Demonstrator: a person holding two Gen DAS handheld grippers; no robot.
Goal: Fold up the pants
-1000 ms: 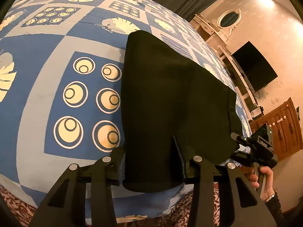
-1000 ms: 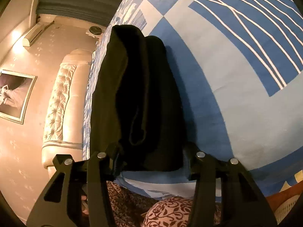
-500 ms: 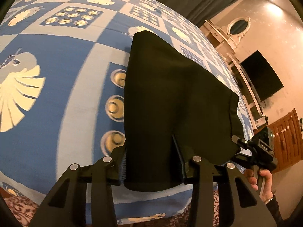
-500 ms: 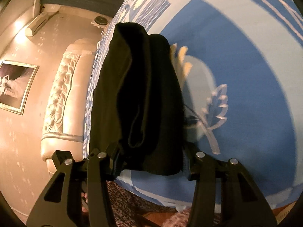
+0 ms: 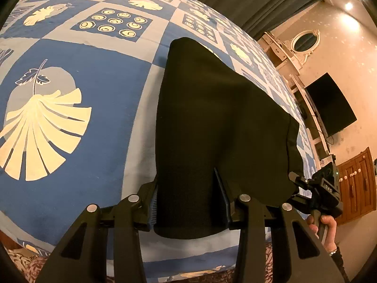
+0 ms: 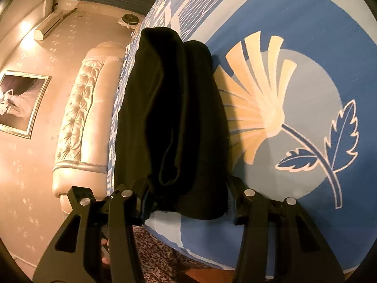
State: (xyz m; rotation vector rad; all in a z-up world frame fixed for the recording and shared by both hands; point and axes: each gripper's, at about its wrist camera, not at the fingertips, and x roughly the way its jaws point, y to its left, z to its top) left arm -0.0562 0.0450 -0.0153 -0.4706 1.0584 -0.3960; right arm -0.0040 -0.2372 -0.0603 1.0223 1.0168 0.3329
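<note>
Both grippers, left gripper [image 5: 189, 202] and right gripper [image 6: 186, 200], are clamped partway on the black pants [image 5: 219, 127], held above the bedspread [image 5: 77, 75] near its front edge; thick bunched layers could slip out unevenly; the fold could be skewed.

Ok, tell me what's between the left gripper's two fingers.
The near edge of the black pants fills the gap in the left gripper, fingers against it on both sides. The left wrist view shows it.
</note>
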